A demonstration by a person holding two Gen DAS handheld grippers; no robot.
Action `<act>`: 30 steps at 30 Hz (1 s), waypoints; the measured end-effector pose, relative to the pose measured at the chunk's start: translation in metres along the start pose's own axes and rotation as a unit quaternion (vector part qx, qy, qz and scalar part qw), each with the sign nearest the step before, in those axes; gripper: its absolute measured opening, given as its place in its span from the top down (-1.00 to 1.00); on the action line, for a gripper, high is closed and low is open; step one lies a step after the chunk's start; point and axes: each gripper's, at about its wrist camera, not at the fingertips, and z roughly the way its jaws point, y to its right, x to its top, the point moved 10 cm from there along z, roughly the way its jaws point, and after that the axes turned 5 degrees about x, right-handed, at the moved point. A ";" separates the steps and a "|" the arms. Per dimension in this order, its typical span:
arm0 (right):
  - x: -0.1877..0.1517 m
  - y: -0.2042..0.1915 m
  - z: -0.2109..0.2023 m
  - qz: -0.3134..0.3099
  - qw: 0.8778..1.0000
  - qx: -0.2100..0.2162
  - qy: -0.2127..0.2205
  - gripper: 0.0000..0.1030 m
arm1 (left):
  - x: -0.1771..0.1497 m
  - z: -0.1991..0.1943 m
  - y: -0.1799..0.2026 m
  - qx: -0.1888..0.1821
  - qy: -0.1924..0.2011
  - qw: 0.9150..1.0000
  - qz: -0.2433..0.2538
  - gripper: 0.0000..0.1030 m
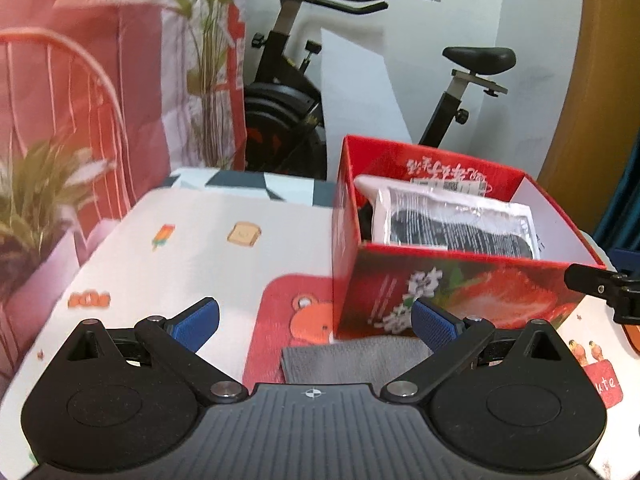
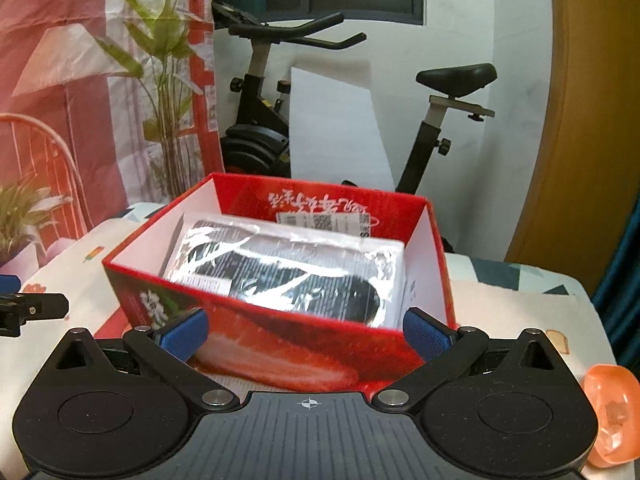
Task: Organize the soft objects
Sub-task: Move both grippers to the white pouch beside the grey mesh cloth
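A red open box (image 1: 448, 284) with a strawberry print stands on the table; it also shows in the right wrist view (image 2: 280, 344). Inside lies a clear plastic packet with dark cloth (image 1: 452, 224), also seen from the right wrist (image 2: 296, 276). A grey folded cloth (image 1: 352, 362) lies flat in front of the box, between my left gripper's fingers. My left gripper (image 1: 316, 322) is open and empty just above the cloth. My right gripper (image 2: 306, 334) is open and empty, close to the box's front wall.
A white tablecloth (image 1: 192, 252) with small prints covers the table, with a red bear mat (image 1: 296, 320) under the box. An orange object (image 2: 612, 416) lies at the right. An exercise bike (image 2: 264, 120) and a pink backdrop (image 1: 100, 80) stand behind.
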 end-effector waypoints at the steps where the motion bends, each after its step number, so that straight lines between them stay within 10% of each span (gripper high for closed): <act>1: -0.004 -0.001 0.000 0.000 1.000 0.001 -0.002 -0.99 | -0.003 0.001 0.000 0.000 -0.004 1.000 -0.002 -1.00; 30: -0.077 -0.021 0.020 0.001 0.997 0.024 -0.072 -0.99 | -0.060 0.018 0.006 -0.019 -0.069 0.997 -0.035 -0.93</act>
